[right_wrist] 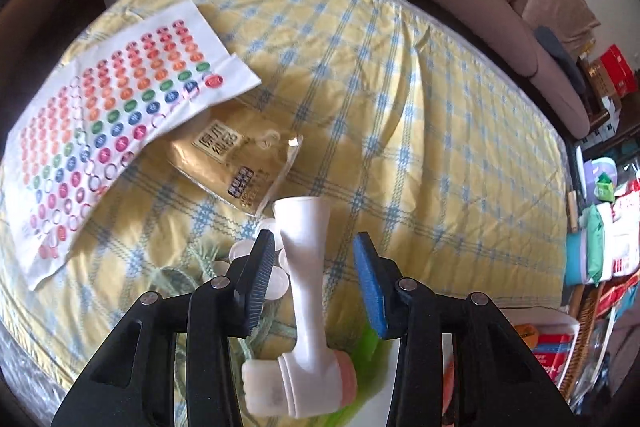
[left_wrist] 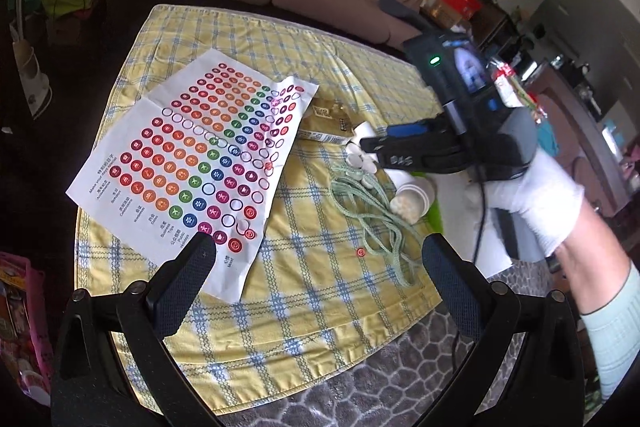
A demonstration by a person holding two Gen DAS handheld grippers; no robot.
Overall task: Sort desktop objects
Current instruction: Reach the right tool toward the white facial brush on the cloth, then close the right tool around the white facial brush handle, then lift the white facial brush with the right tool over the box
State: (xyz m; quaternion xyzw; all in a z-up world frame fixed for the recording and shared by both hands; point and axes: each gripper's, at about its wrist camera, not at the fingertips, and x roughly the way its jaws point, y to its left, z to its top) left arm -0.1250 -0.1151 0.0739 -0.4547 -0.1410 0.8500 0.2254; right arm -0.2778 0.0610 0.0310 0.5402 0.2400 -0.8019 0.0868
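I see the sticker sheet (left_wrist: pixel 192 163) lying on the tablecloth (left_wrist: pixel 320 307) toward its left edge, its right corner overlapping the packet (right_wrist: pixel 236 163). Right of the packet, the discs (left_wrist: pixel 362 161) sit behind the cord (left_wrist: pixel 372 215), with the hammer-shaped piece (right_wrist: pixel 308 291) at the right edge.

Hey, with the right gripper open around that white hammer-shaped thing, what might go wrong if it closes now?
1. The white toy hammer sits nearer the left finger than the blue-padded one, so closing the right gripper may push it sideways or twist it.
2. Small white discs lie loose beside the handle and may scatter.
3. The green cord tangles under that spot and might get caught and dragged along.
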